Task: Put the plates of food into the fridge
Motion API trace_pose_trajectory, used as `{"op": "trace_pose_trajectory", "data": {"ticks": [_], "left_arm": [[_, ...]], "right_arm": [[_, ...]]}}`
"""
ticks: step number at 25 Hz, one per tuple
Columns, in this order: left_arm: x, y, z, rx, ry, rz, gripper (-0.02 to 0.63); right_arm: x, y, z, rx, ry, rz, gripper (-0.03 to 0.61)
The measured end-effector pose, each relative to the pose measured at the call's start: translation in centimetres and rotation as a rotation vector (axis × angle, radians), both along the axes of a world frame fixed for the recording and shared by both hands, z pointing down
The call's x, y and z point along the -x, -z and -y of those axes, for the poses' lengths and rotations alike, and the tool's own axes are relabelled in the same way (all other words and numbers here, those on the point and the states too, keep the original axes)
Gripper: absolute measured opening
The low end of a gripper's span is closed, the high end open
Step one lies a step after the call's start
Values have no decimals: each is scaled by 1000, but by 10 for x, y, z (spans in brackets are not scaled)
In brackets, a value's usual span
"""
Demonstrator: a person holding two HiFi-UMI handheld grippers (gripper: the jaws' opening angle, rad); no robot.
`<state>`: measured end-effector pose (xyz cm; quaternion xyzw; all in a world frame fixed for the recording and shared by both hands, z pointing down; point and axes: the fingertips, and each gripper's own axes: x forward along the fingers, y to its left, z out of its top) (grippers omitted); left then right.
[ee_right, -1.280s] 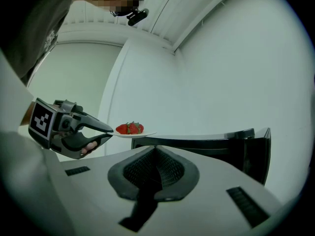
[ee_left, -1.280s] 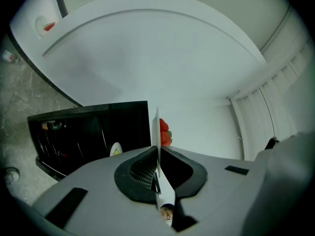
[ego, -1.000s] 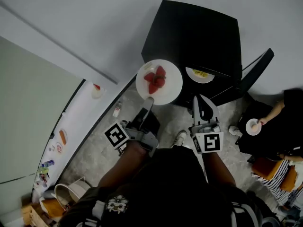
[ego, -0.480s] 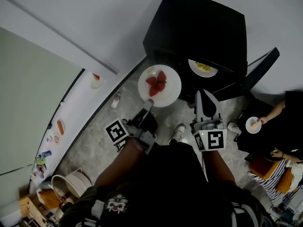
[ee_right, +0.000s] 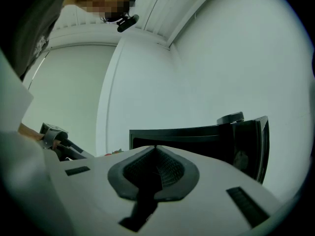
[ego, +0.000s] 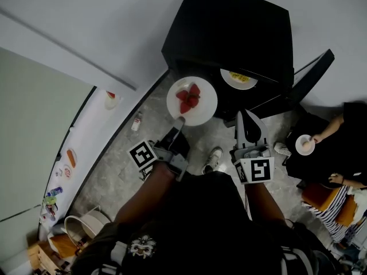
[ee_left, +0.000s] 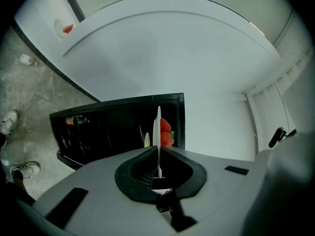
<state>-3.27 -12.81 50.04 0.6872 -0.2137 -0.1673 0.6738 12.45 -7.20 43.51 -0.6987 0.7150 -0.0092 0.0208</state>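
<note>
Two hand-held grippers, nearest the person.

1. Left gripper (ego: 180, 121): jaws clenched on the near rim of a round white plate (ego: 205, 109) that carries red strawberries (ego: 189, 98). The plate is held level, out ahead of the jaws, above the grey mottled floor (ego: 114, 171).
2. Right gripper (ego: 245, 117): jaws pressed together with nothing between them, just right of the carried plate.
3. Black box-shaped fridge (ego: 229, 33), far side, with its door (ego: 309, 79) swung open to the right. On a shelf inside sits a second white plate with yellow food (ego: 238, 79), to the far right of the carried plate.

Governing relation: the fridge's open front lies just beyond the carried plate's far rim, roughly in line with the left jaws. The left hand bears the load. A push away from the person looks sufficient, keeping left of the shelved plate. Placement is not yet done.
</note>
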Motion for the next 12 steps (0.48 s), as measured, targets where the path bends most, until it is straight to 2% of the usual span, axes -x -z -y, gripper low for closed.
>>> {"op": "trace_pose_trajectory", "data": {"ticks": [7, 12], "left_arm": [[-14, -15, 19, 10, 3, 16, 32], [-43, -37, 46, 16, -16, 38, 32]], "right_arm": [[-9, -5, -9, 24, -24, 2, 26], [-20, -31, 5, 79, -11, -4, 26]]}}
